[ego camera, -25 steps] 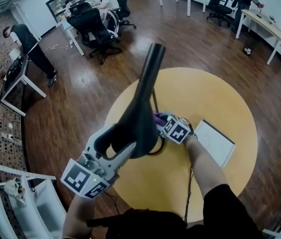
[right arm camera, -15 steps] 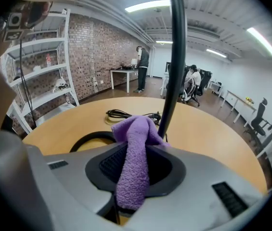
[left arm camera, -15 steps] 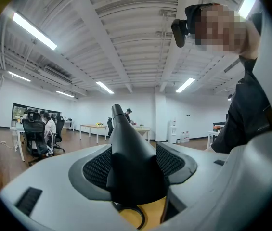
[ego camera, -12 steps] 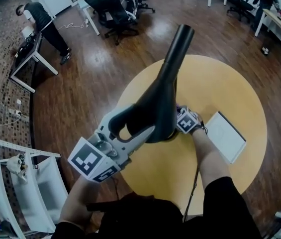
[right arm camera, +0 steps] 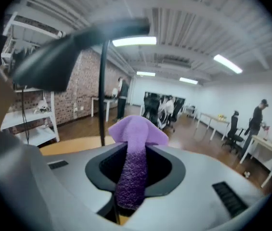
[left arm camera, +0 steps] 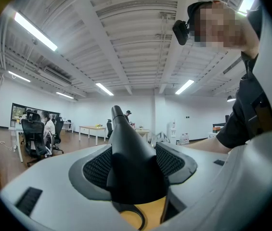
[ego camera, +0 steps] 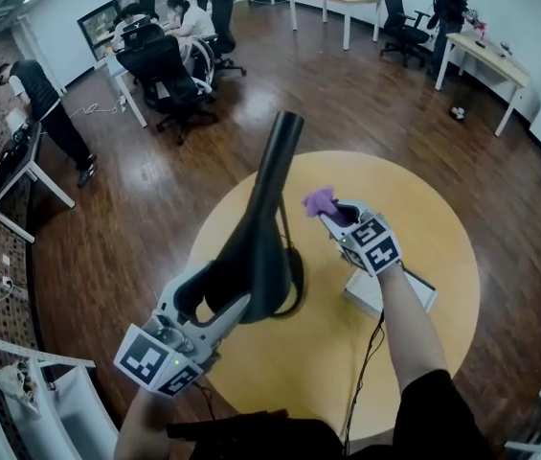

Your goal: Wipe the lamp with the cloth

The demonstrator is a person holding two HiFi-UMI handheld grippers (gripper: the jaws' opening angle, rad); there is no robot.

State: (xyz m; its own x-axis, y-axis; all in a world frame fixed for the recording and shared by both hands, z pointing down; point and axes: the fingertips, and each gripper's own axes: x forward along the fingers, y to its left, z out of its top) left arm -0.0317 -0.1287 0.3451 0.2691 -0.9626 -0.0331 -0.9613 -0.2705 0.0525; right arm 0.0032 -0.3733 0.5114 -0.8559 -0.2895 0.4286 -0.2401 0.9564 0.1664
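Wiping looks part-done at best: left claw (ego camera: 249, 278) clamps the black lamp (ego camera: 276, 172) over the bench (ego camera: 428, 214) centre; right claw (ego camera: 333, 215) pinches the purple cloth (ego camera: 320, 200) just beside it, not touching.

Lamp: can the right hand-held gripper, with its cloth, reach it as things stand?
Probably yes: the left hand-held gripper holds the lamp up, and the cloth in the right hand-held gripper hangs beside its neck with only open air between.
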